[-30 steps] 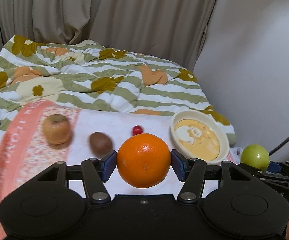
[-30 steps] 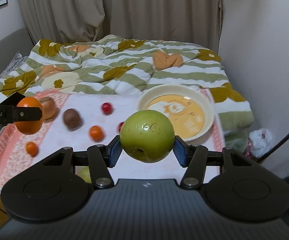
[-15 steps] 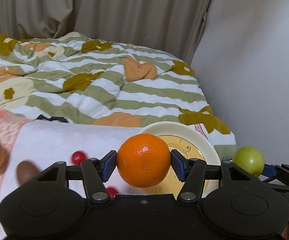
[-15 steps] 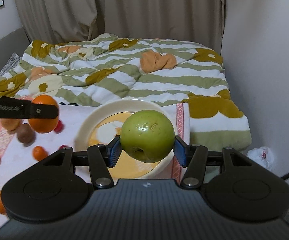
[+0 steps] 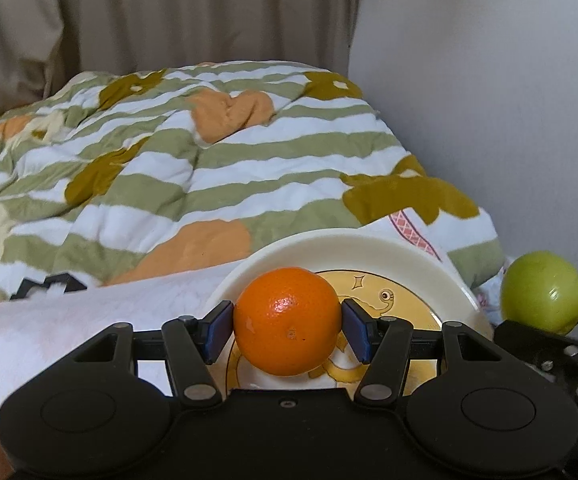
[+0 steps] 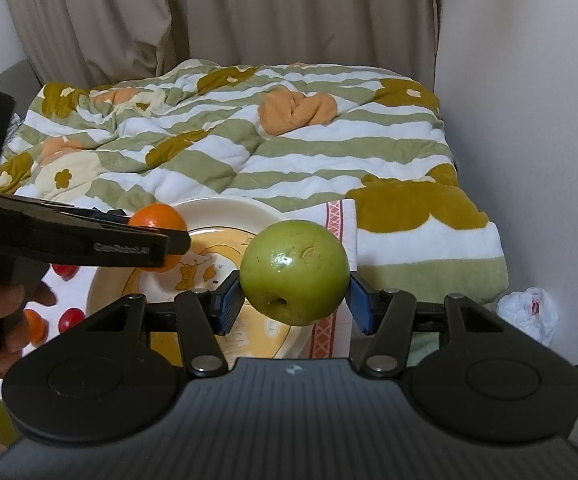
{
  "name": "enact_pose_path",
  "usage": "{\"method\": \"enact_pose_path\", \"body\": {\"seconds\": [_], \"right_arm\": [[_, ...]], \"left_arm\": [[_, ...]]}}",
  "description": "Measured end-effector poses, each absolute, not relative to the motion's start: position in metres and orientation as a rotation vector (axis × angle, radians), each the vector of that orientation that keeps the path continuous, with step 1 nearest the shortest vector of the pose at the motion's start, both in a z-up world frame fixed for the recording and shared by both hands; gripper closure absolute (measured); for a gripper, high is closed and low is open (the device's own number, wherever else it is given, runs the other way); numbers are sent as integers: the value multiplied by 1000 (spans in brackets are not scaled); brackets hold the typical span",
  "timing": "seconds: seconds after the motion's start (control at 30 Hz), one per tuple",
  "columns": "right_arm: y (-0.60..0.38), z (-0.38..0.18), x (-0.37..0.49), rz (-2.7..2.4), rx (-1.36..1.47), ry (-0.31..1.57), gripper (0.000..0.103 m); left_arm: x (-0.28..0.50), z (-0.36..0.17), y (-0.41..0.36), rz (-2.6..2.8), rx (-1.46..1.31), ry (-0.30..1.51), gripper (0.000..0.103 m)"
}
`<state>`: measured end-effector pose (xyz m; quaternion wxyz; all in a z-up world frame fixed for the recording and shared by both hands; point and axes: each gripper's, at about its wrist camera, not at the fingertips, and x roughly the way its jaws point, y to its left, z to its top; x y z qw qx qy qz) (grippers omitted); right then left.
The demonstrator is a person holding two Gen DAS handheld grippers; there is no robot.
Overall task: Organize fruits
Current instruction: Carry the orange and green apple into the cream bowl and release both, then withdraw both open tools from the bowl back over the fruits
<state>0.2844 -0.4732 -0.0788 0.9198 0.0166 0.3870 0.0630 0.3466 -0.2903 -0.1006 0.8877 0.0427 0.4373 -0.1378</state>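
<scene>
My left gripper (image 5: 287, 326) is shut on an orange (image 5: 287, 321) and holds it just above the cream plate (image 5: 349, 250) with a yellow cartoon centre. My right gripper (image 6: 295, 300) is shut on a green apple (image 6: 295, 272) and holds it above the plate's (image 6: 225, 210) right rim. The apple also shows at the right edge of the left wrist view (image 5: 541, 293). The orange in the left gripper shows in the right wrist view (image 6: 157, 220), over the plate's left part.
The plate lies on a white and pink cloth (image 5: 69, 320) in front of a striped green quilt (image 6: 289, 152). Small red fruits (image 6: 69, 318) and a small orange fruit (image 6: 35, 324) lie left of the plate. A wall (image 6: 529, 120) stands close on the right.
Both grippers have moved right and forward with their fruits. The orange now hangs over the plate, and the apple is over the plate's right rim.
</scene>
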Motion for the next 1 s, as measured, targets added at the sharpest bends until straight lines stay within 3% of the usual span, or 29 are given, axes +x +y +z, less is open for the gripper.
{"method": "enact_pose_path", "body": {"seconds": [0.1,0.2,1.0], "right_arm": [[-477,-79,288,114,41,797,33],[-481,-78,290,99,43,795,33],[-423,-108,334,267,-84,831,33]], "left_arm": [[349,-105,-298,-286,156,890,35],[345,-96,-298,-292,187,824,1],[308,-56,-226,-169,43,834,0]]}}
